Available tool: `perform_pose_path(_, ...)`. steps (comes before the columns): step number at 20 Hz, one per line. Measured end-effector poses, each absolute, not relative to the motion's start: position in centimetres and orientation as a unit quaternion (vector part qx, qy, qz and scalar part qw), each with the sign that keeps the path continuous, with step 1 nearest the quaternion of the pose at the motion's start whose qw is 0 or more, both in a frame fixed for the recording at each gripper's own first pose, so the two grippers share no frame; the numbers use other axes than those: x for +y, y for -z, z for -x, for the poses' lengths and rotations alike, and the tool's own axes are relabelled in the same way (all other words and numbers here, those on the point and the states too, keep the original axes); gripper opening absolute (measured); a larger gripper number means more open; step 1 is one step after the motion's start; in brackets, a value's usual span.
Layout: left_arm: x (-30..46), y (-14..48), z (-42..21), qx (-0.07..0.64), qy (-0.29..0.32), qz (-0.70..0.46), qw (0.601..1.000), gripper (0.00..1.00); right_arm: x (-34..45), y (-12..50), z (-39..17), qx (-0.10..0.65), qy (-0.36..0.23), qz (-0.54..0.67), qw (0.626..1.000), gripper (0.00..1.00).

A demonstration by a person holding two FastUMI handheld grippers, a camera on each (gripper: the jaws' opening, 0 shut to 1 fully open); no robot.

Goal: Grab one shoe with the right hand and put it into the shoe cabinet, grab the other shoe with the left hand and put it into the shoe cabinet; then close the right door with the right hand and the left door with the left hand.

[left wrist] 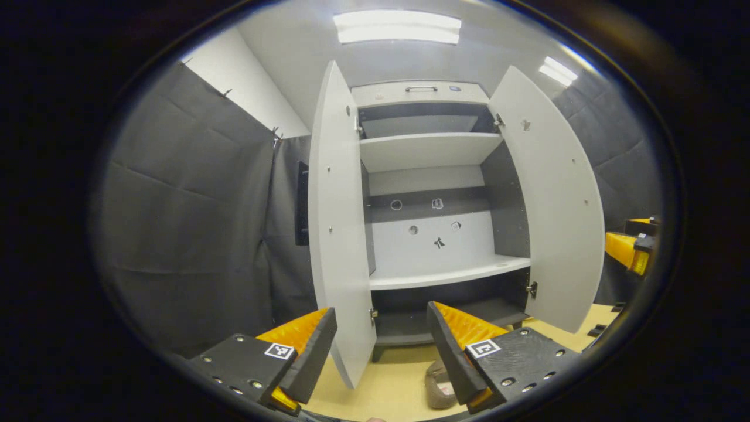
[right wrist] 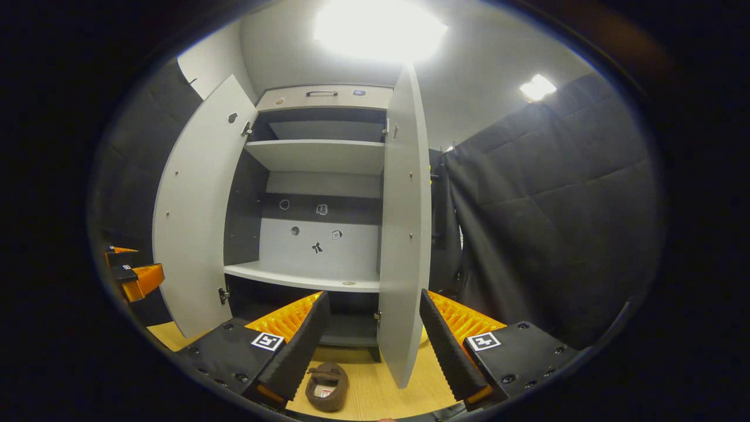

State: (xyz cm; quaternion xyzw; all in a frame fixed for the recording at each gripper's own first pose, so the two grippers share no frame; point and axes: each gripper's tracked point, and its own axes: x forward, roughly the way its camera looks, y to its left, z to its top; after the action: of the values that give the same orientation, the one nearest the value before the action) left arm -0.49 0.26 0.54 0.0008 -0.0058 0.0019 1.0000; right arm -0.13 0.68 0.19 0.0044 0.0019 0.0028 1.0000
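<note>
In the left gripper view the left gripper (left wrist: 381,357) sits at the bottom of the frame, fingers spread wide and holding nothing. Between them stands the open shoe cabinet (left wrist: 430,281), with a shoe (left wrist: 439,387) on the floor at lower centre.

In the right gripper view the right gripper (right wrist: 369,346) also gapes empty. A brown shoe (right wrist: 326,387) lies between its fingers at the bottom, below the right door (right wrist: 404,234).
</note>
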Motion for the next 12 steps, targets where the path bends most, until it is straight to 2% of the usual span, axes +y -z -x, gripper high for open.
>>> perform_pose_path(12, 2.1, -0.8, 1.7, -0.014, -0.013, 0.002, 1.0, 0.9, 3.9, 0.4, -0.5, 0.017, -0.04, -0.003, 0.999, 0.97)
